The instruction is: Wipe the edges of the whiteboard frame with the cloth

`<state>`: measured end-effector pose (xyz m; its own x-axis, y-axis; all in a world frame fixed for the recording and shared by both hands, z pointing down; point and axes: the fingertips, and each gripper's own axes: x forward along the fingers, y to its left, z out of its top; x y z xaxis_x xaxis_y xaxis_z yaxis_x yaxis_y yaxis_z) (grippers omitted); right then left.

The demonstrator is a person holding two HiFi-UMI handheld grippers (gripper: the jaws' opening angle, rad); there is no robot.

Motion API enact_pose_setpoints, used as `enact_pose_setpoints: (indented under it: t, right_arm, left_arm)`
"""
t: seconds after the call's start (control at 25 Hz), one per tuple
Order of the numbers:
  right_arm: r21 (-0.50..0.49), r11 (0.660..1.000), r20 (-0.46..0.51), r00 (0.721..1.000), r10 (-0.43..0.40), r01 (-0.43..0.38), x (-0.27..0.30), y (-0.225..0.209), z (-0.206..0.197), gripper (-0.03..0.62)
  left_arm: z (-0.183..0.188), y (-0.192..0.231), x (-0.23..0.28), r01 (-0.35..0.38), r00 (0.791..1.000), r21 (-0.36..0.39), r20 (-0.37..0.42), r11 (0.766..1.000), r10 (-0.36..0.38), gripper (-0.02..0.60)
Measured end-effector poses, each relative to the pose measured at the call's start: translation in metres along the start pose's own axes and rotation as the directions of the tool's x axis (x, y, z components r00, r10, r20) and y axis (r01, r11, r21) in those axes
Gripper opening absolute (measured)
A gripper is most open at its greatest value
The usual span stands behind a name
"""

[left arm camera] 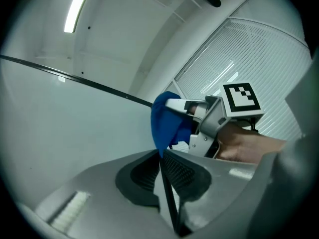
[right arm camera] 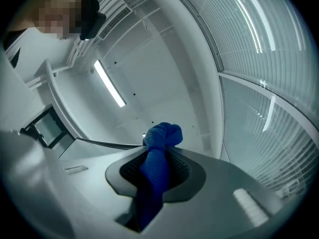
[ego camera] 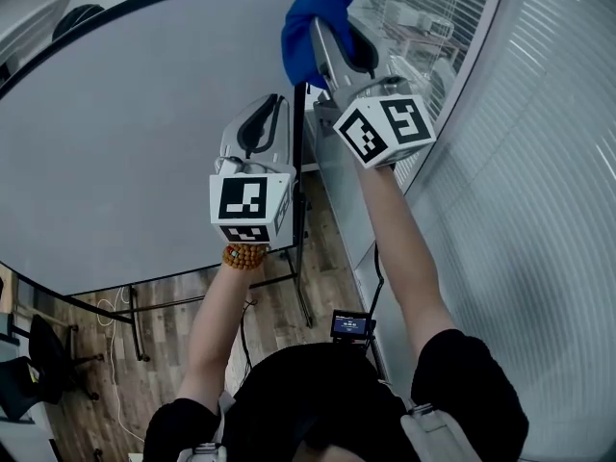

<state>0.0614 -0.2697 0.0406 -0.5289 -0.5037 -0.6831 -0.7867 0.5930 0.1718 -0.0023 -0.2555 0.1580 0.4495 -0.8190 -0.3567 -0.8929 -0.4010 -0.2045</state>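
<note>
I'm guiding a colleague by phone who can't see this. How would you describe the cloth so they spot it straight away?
Start at the large whiteboard and follow its dark frame to the top right corner. There the right tool is clamped on the cloth, a bunched wad that sticks out beyond the tips. It is the only blue, soft thing among white and grey surfaces.

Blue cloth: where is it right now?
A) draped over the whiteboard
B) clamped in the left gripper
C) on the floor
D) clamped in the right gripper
D: the blue cloth sits pinched between the jaws of the right gripper, as its own view shows.
</note>
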Motion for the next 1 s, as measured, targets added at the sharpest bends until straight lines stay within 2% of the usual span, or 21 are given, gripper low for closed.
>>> enact_pose_setpoints:
  t: [0.2, 0.44, 1.0]
  right_arm:
    - [-0.032, 0.999, 0.003, 1.0, -0.017, 0.017, 0.026, -0.012, 0.011, 0.085]
    - [-0.039, 0.998, -0.045, 0.998, -0.043, 0.042, 0.041, -0.027, -0.003, 0.086]
    - [-0.087, 0.996, -0.089, 0.995, -0.042, 0.034, 0.051, -0.019, -0.005, 0.086]
  left_arm:
    - [0.008, 0.007, 0.006, -0.01, 1.0, 0.021, 0.025, 1.0, 0.01, 0.017]
    - [0.013, 0.01, 0.014, -0.014, 0.999, 0.031, 0.041, 0.999, 0.013, 0.017]
    - [0.021, 0.015, 0.012, -0.02, 0.998, 0.018, 0.055, 1.0, 0.019, 0.017]
